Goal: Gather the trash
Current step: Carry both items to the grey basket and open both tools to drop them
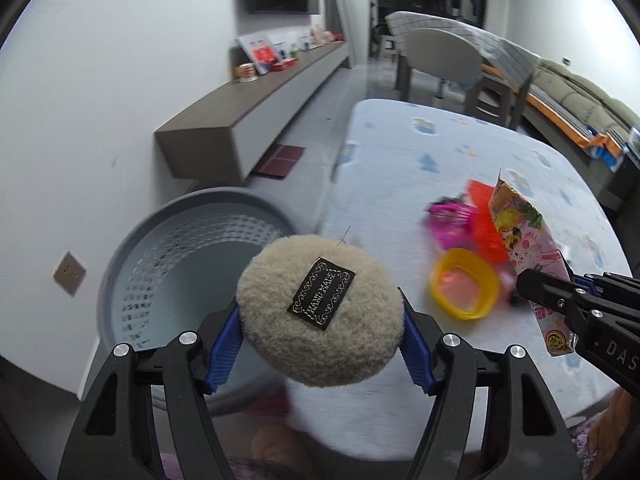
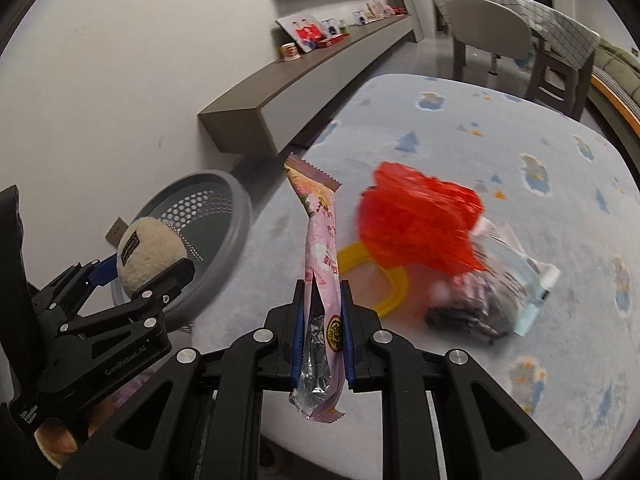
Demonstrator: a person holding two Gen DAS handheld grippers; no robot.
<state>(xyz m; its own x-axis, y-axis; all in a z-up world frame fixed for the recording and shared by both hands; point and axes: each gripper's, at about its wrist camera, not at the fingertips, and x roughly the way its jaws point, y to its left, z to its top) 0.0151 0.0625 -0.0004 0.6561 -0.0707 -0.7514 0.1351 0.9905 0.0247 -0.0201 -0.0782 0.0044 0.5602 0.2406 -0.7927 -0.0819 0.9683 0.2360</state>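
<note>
1. Left gripper [image 1: 320, 320] had its blue-padded fingers [image 1: 224, 344] partway open and pressed against both sides of a round beige fluffy puff [image 1: 320, 312], which carried a black woven label on top. The puff was off the surface, held partly above the grey perforated basket [image 1: 132, 264] that stood on the floor beside the surface.
2. Right gripper [image 2: 322, 344] had its fingers [image 2: 297, 340] almost fully closed, pinching a long pink printed snack wrapper [image 2: 322, 264]. The wrapper stood upright between them, its serrated top end free above and its torn silver end hanging below.
3. The surface [image 2: 520, 360] wore a pale blue cloth with small cartoon prints.
4. Left lying on it, near the wrapper: a crumpled red plastic bag [image 2: 420, 224], a yellow plastic ring [image 2: 384, 280] partly under it, a pale blue-and-white packet [image 2: 516, 276] touching the bag's right side, and a dark crinkled wrapper [image 2: 464, 312] just in front. These were blurred.
5. From the left wrist view, a magenta foil scrap [image 1: 452, 220] lay beside the red bag.
</note>
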